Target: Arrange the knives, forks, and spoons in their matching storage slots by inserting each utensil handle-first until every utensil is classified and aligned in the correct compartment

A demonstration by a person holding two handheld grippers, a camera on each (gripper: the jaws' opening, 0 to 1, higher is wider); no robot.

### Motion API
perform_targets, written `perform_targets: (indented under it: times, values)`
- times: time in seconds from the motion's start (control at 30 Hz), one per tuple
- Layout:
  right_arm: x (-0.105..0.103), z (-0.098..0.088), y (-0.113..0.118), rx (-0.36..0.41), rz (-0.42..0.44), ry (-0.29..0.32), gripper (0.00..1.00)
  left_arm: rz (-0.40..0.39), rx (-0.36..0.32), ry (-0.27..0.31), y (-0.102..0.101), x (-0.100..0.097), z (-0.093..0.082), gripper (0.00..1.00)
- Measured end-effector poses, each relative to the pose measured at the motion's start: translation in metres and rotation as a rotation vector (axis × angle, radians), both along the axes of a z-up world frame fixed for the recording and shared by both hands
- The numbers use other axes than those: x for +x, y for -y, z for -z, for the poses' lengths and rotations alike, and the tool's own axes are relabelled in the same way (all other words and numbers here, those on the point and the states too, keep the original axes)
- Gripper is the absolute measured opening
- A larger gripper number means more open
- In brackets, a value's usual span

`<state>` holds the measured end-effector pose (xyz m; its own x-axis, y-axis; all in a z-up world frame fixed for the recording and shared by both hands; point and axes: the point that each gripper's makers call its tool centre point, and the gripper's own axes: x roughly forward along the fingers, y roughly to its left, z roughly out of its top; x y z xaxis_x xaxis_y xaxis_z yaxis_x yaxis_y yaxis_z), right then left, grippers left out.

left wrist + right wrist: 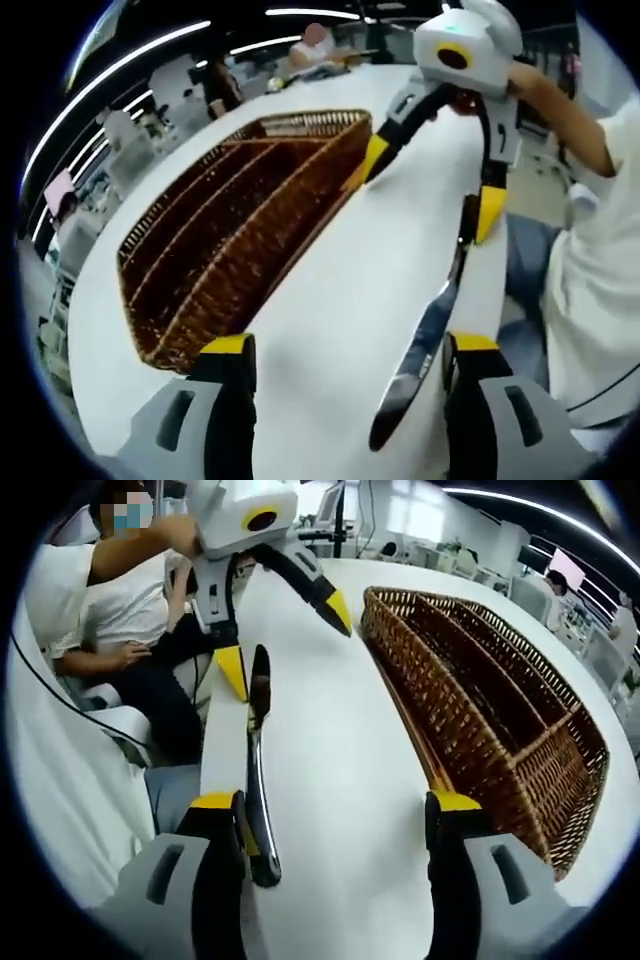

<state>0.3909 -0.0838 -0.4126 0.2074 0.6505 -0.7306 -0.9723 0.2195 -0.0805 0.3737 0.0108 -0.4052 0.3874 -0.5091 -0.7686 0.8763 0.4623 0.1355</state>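
White table (330, 300) before us bears a wicker tray (230, 240); beside it lies a knife (258, 770); our left gripper (345, 375) and right gripper (335, 830) gape wide, holding nothing.

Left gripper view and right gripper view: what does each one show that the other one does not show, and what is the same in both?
Left gripper view: the right gripper seen from the front, jaws wide apart, at the far end of the knife; the basket lies left of the knife.

Right gripper view: the left gripper seen from the front, also open; the basket lies right of the knife.

Both: the knife flat on the white table, beside the basket with its long compartments, and a person in a white shirt.
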Motion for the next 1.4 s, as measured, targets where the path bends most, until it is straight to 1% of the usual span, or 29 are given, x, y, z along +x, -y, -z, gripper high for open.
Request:
perform_targets:
  times: [0.03,0.07,0.1,0.13,0.17,0.2,0.27,0.4,0.43,0.53,0.57,0.63,0.77,0.87,0.97,1.0,1.07,1.1,1.17,1.33,1.4]
  values:
    - [-0.004,0.000,0.000,0.001,-0.004,-0.006,0.71,0.012,0.002,-0.004,0.007,-0.006,0.000,0.68]
    - [-0.005,0.000,-0.001,0.001,-0.003,-0.010,0.69,0.018,0.001,-0.009,0.008,-0.008,0.000,0.65]
    - [-0.007,0.000,-0.001,0.002,-0.003,-0.016,0.66,0.022,-0.001,-0.018,0.010,-0.011,0.001,0.60]
    - [-0.010,0.001,-0.001,0.004,-0.010,-0.026,0.64,0.031,-0.009,-0.049,0.014,-0.017,0.003,0.56]
    - [-0.010,0.001,-0.002,0.004,-0.011,-0.026,0.62,0.041,-0.016,-0.073,0.014,-0.020,0.004,0.52]
    - [-0.011,0.000,-0.002,0.005,-0.013,-0.027,0.60,0.042,-0.017,-0.078,0.015,-0.021,0.004,0.48]
    - [-0.016,0.001,-0.002,0.004,-0.017,-0.051,0.56,0.055,-0.012,-0.084,0.020,-0.027,0.004,0.45]
    - [-0.016,0.002,-0.003,0.009,-0.020,-0.060,0.47,0.066,-0.007,-0.092,0.024,-0.032,0.004,0.37]
    - [-0.025,0.002,-0.001,-0.004,-0.027,-0.066,0.45,0.079,-0.003,-0.104,0.030,-0.041,0.005,0.37]
    - [-0.027,0.003,-0.001,-0.005,-0.032,-0.064,0.42,0.085,0.002,-0.094,0.030,-0.041,0.004,0.36]
    - [-0.028,0.003,-0.001,-0.006,-0.032,-0.064,0.42,0.090,0.004,-0.096,0.034,-0.046,0.005,0.35]
    - [-0.029,0.004,-0.001,-0.009,-0.032,-0.065,0.40,0.092,0.005,-0.101,0.036,-0.048,0.005,0.34]
    - [-0.031,0.004,-0.002,-0.014,-0.033,-0.068,0.37,0.100,0.006,-0.115,0.032,-0.045,0.005,0.26]
    - [-0.035,0.004,-0.003,-0.021,-0.039,-0.070,0.33,0.131,0.020,-0.125,0.032,-0.047,0.005,0.23]
    - [-0.037,0.003,-0.003,-0.030,-0.046,-0.070,0.30,0.149,0.033,-0.134,0.026,-0.043,0.006,0.21]
    - [-0.038,0.003,-0.003,-0.033,-0.046,-0.072,0.30,0.154,0.041,-0.149,0.025,-0.042,0.006,0.21]
    - [-0.039,0.003,-0.004,-0.036,-0.047,-0.072,0.29,0.160,0.041,-0.152,0.021,-0.039,0.006,0.20]
    - [-0.038,0.003,-0.003,-0.038,-0.050,-0.073,0.28,0.160,0.042,-0.152,0.023,-0.041,0.006,0.20]
    - [-0.039,0.003,-0.003,-0.043,-0.050,-0.073,0.28,0.169,0.049,-0.157,0.017,-0.034,0.006,0.19]
    - [-0.037,0.003,-0.004,-0.055,-0.054,-0.077,0.25,0.183,0.065,-0.167,0.014,-0.033,0.007,0.15]
    - [-0.039,0.003,-0.004,-0.055,-0.057,-0.078,0.24,0.197,0.085,-0.176,0.010,-0.029,0.007,0.14]
